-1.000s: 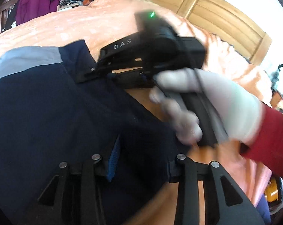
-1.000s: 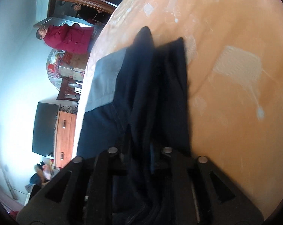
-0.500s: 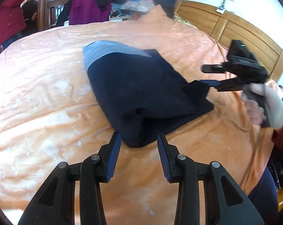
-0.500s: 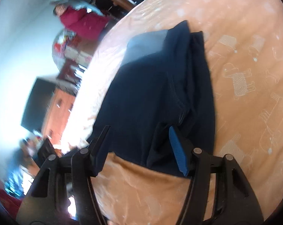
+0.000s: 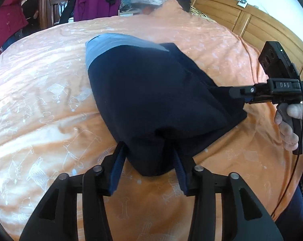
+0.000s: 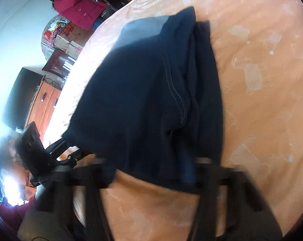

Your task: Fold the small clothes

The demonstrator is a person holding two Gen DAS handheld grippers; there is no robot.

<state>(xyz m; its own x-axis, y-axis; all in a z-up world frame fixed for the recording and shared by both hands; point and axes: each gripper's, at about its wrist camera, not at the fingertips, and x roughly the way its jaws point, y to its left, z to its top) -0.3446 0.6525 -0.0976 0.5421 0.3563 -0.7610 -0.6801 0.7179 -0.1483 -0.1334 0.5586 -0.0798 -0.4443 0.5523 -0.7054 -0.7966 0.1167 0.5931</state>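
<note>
An orange bedspread (image 5: 41, 92) covers the bed. On it lies the folded navy garment (image 5: 151, 100), soft, limp, light. The left claw (image 5: 149, 172) gapes wide around its near corner; the right claw (image 6: 151, 172) gapes at its neighbouring edge. Doubled corners look the best hold.

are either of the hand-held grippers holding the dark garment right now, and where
Neither grips it. The left hand-held gripper is open around the navy garment's near folded corner; the right hand-held gripper is open at its edge.

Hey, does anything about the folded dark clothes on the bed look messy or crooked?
Somewhat. The navy garment lies bunched on the orange bedspread: in the right wrist view a second layer sticks out past the stitched edge, so edges don't line up. No damage shows.
</note>
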